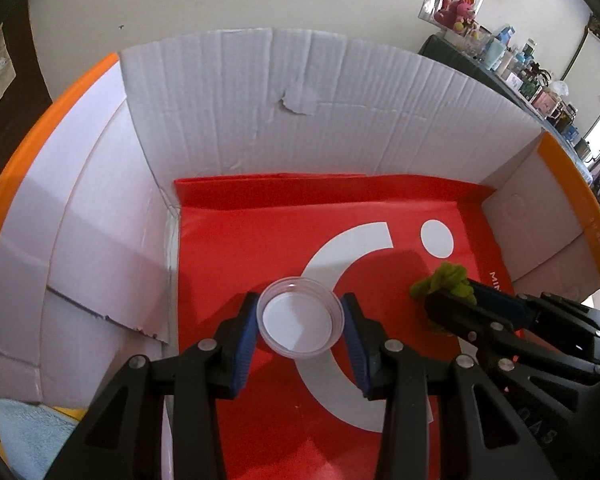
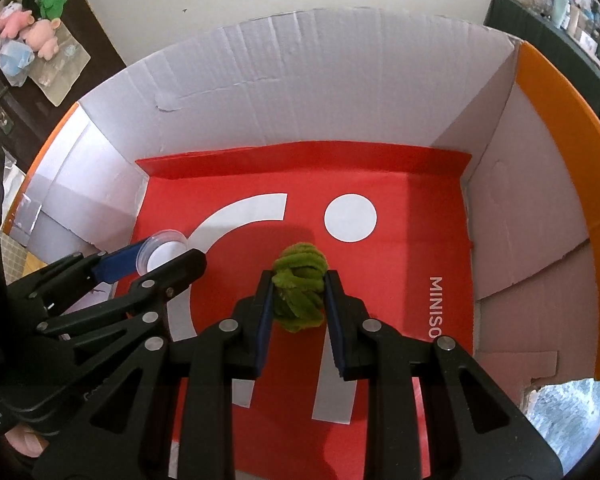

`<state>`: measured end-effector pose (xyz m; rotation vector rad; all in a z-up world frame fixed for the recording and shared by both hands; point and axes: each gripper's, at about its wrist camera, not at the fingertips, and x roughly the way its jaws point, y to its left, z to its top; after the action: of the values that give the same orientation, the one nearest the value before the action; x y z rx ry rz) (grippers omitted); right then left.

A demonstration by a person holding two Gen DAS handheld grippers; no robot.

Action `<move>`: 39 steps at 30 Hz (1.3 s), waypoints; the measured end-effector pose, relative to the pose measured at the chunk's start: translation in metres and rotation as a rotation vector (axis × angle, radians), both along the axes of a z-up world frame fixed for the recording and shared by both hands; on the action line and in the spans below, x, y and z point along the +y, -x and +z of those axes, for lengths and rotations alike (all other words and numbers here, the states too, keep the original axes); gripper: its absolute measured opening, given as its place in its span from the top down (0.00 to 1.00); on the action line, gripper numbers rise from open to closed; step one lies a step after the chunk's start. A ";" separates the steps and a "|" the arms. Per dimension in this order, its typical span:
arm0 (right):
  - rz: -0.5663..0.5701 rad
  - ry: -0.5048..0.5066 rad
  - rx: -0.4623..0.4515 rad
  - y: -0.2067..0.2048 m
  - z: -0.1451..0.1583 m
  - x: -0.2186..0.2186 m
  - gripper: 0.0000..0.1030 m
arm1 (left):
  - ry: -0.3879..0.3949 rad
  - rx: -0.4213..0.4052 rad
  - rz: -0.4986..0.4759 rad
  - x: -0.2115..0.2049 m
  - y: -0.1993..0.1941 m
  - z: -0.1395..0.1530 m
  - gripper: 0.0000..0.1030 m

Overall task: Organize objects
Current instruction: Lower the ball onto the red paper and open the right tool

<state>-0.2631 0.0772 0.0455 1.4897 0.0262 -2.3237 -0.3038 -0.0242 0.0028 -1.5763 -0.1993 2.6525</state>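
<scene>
Through my left feed, the left gripper [image 1: 300,316] was a black plastic frame of angular struts with triangular cut-outs, round silver rivets at each pivot, and ribbed blue pads lining its two fingers. The right gripper [image 2: 298,294] matched it: black linkage, silver rivets, blue pads. At four o'clock in the left feed, faint raised lettering marked its black body.

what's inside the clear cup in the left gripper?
Nothing visible: the clear cup looks empty, and through its base show the white and red of the red bag lining the cardboard box. The left gripper pads cover parts of its side walls.
</scene>
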 end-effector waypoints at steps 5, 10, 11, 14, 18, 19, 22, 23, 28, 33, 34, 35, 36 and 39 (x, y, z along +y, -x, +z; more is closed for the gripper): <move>-0.004 0.008 0.002 -0.002 0.001 0.006 0.77 | -0.004 0.002 0.000 -0.003 0.001 0.000 0.59; -0.011 0.014 0.008 -0.006 0.001 0.012 0.77 | -0.010 0.005 0.000 -0.008 0.000 0.000 0.59; -0.013 0.010 0.012 -0.004 0.002 0.006 0.77 | -0.008 0.006 -0.002 -0.008 0.000 0.000 0.59; -0.012 0.006 0.023 -0.007 0.004 0.003 0.77 | -0.003 0.011 -0.007 -0.010 0.000 0.001 0.59; -0.012 0.005 0.034 -0.009 0.007 -0.004 0.77 | -0.003 0.032 -0.013 -0.009 0.001 0.006 0.57; -0.013 0.007 0.040 -0.010 0.007 -0.006 0.77 | -0.007 0.041 -0.017 -0.009 0.001 0.008 0.54; -0.015 0.003 0.058 -0.012 0.012 -0.006 0.76 | -0.002 0.054 -0.031 -0.007 0.002 0.012 0.48; -0.016 0.001 0.065 -0.012 0.014 -0.007 0.76 | 0.002 0.057 -0.036 -0.005 0.001 0.013 0.48; -0.021 0.001 0.071 -0.012 0.015 -0.007 0.76 | 0.022 0.069 -0.040 -0.002 0.000 0.016 0.44; -0.026 0.008 0.062 -0.012 0.013 -0.004 0.71 | 0.021 0.073 -0.035 -0.004 -0.005 0.017 0.41; -0.028 0.011 0.063 -0.013 0.012 -0.003 0.69 | 0.023 0.075 -0.034 -0.005 -0.006 0.017 0.41; -0.031 0.012 0.064 -0.013 0.012 -0.002 0.68 | 0.024 0.076 -0.035 -0.004 -0.006 0.017 0.41; -0.035 0.012 0.067 -0.014 0.012 -0.001 0.64 | 0.025 0.077 -0.033 -0.004 -0.006 0.018 0.41; -0.042 0.023 0.070 -0.015 0.013 0.005 0.58 | 0.016 0.078 -0.036 -0.005 -0.007 0.018 0.41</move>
<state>-0.2482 0.0822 0.0583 1.4105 -0.0131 -2.4011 -0.2966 -0.0287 0.0212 -1.4626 -0.1455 2.6891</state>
